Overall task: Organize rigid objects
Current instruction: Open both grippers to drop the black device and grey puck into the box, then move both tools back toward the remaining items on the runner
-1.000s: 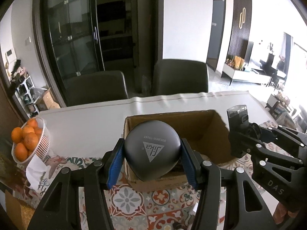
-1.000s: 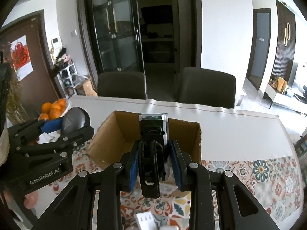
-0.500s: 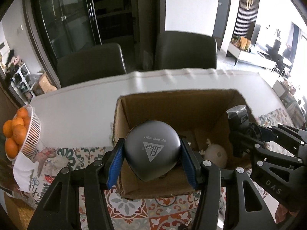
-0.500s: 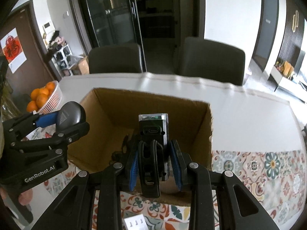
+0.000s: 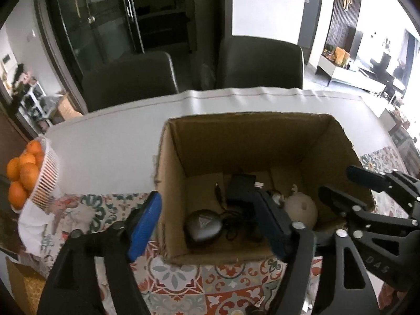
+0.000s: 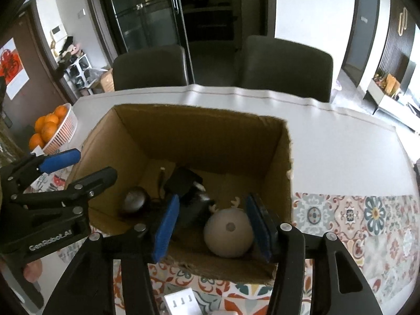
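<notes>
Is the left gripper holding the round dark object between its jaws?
No, the round dark object lies on the floor of the cardboard box, and the left gripper has nothing between its opening jaws.

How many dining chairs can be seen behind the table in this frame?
2. One chair stands at the table's far edge toward the left, the other chair beside it toward the right, both pushed in behind the cardboard box. Others may be out of view.

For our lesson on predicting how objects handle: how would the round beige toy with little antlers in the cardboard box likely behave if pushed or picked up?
The beige toy looks nearly ball-shaped, so a push would probably roll it until it meets the cardboard box wall or the black adapter. Its smooth curved surface may slip from flat pads unless gripped across the middle. The thin antlers look like the likeliest part to snap.
</notes>
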